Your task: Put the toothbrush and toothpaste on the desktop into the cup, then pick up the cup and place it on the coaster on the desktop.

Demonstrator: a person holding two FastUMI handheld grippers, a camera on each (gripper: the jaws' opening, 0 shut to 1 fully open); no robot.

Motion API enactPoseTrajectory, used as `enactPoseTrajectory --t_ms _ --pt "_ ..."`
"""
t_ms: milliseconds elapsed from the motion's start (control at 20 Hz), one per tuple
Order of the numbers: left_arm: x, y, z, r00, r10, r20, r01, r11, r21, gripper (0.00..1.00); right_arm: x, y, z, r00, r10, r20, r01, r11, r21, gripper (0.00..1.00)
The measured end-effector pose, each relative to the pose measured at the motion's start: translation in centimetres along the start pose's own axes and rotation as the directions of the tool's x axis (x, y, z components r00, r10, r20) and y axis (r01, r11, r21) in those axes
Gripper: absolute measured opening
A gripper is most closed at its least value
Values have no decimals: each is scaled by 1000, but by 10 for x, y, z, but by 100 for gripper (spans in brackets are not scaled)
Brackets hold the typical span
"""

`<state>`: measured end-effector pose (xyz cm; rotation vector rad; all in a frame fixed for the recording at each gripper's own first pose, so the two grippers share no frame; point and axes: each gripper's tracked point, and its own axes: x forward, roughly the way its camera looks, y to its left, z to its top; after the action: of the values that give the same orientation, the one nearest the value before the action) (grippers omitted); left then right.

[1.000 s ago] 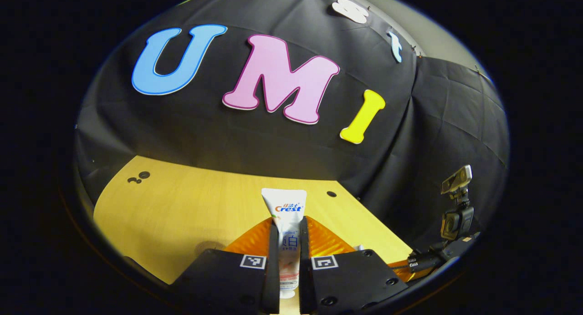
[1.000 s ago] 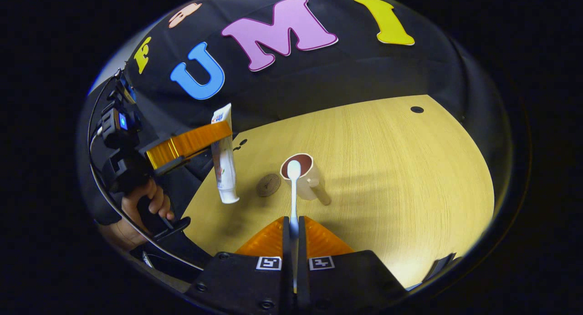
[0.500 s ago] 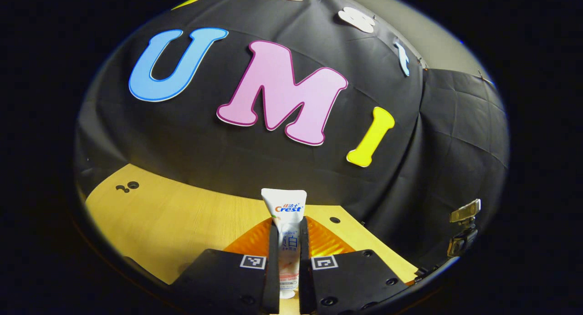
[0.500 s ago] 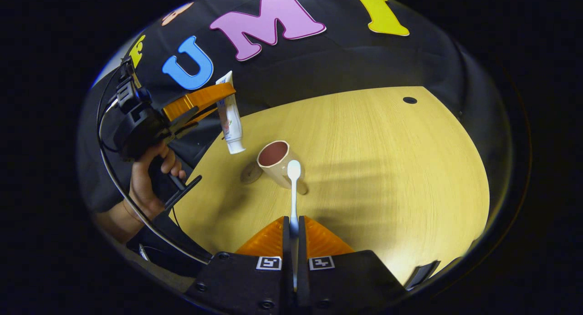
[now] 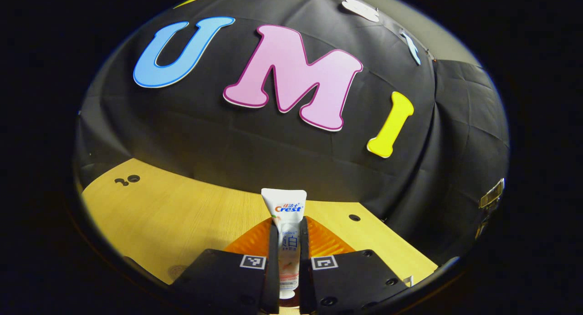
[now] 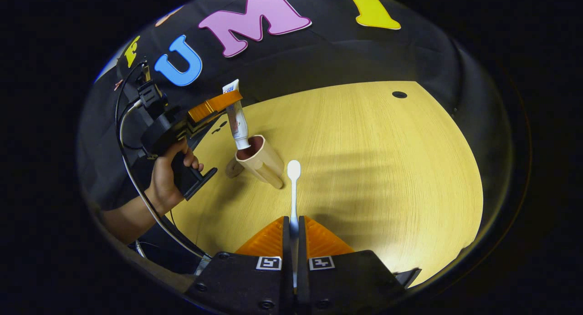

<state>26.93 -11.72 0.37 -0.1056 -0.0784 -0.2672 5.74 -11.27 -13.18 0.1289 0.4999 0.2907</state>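
My left gripper (image 5: 286, 233) is shut on a white toothpaste tube (image 5: 285, 210) that stands upright between its orange fingers, cap downward. In the right gripper view the same left gripper (image 6: 217, 103) holds the toothpaste tube (image 6: 237, 119) with its cap at the mouth of the beige cup (image 6: 259, 159), which stands on the wooden desktop (image 6: 373, 160). A round brown coaster (image 6: 233, 168) lies just left of the cup, partly behind it. My right gripper (image 6: 294, 228) is shut on a white toothbrush (image 6: 294, 187) that points forward, its head to the right of the cup.
A person's hand (image 6: 171, 176) grips the left gripper's handle, with cables trailing down to the left. Small dark holes (image 5: 127, 180) mark the desktop near the back wall. Open wooden surface stretches to the right of the cup.
The left gripper has carried the toothpaste rightward and down, from beside the cup to its mouth. The right gripper with the toothbrush has drawn away to the cup's right.
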Motion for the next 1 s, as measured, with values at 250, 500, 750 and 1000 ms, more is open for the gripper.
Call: enactPoseTrajectory --t_ms 250,500,750,1000 --pt "6 -3 -35 999 16 -48 -14 999 42 22 1 -12 -1 1000 4 -1 -4 1000 7 7" --pt "6 -3 -55 997 38 -71 -31 995 100 22 1 -24 -4 1000 0 -8 0 1000 12 7" --pt "4 -3 -57 998 43 -51 -37 992 117 25 -2 -29 -6 1000 -4 -12 5 1000 7 7" --pt "-1 -1 -81 992 38 -119 -28 996 81 31 -3 -28 -10 1000 -12 -13 12 1000 11 7"
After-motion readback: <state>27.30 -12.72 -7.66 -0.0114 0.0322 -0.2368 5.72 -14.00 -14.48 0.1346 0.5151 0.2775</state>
